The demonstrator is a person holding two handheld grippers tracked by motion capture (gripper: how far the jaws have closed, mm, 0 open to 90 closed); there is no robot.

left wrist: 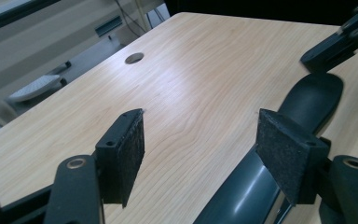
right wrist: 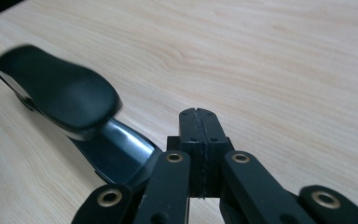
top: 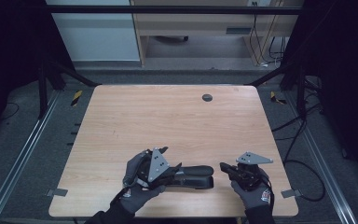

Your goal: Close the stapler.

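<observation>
Two hand-held grippers beside one black stapler, on wooden surface (top: pixel 168 116).
We note left hand-held gripper (left wrist: pixel 200 149) released; right hand-held gripper (right wrist: pixel 199 126) clenched empty, beside black stapler (top: pixel 193 176).

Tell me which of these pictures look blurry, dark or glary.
High view: dim overall, black at both sides, the wooden table evenly lit. Left gripper view: a bright sheen across the table, a glossy highlight on the black stapler, its far end soft. Right gripper view: the stapler's top smeared with blur, the right hand-held gripper sharp with jaws shut.
</observation>
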